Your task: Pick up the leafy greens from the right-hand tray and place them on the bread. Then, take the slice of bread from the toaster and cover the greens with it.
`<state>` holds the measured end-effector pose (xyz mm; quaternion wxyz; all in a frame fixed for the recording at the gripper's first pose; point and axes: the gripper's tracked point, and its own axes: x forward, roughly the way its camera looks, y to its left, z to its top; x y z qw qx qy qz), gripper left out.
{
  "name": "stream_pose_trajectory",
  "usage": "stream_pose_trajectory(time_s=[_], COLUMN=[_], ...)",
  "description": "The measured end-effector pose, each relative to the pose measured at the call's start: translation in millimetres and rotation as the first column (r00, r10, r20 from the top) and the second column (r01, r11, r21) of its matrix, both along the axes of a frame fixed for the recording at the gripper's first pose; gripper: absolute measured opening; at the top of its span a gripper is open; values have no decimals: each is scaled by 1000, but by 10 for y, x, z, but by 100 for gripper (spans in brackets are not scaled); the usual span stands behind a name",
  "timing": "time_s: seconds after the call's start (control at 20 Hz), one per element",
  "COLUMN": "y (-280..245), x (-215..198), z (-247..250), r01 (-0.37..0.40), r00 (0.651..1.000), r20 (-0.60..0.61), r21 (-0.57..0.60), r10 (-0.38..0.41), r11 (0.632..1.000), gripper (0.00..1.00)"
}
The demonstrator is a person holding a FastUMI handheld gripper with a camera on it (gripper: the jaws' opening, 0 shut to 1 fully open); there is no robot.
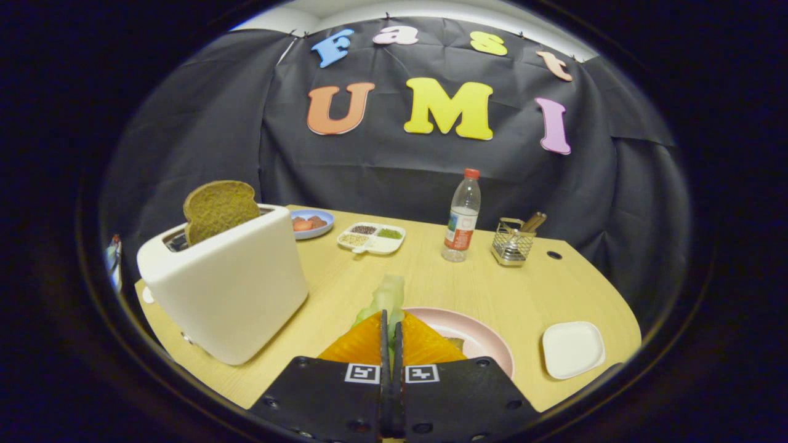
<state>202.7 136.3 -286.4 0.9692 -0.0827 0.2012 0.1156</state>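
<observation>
Here the tool (391, 323) is clamped on the greens (388, 296), above the pink plate (486, 335) (bread there is barely visible). Lower gently and let go squarely over it, I'd judge. The toaster (228, 289), at the bench's left edge, holds a slice (220, 209).

The toaster (228, 289) is looking smooth and shiny, the counter (492, 289) is showing pale wood, and the basket (512, 246) is gleaming like wire metal.
</observation>
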Motion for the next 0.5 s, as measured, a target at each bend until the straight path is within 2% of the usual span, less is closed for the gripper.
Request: stream_pose_trajectory(time_s=[0.15,0.5], y=[-147,-390], x=[127,284], z=[-107,-397], r01=[30,88], r00=[999,995], r20=[17,-35], r21=[-52,-67], r10=[-29,-90], r11=[998,994], gripper=[0,1])
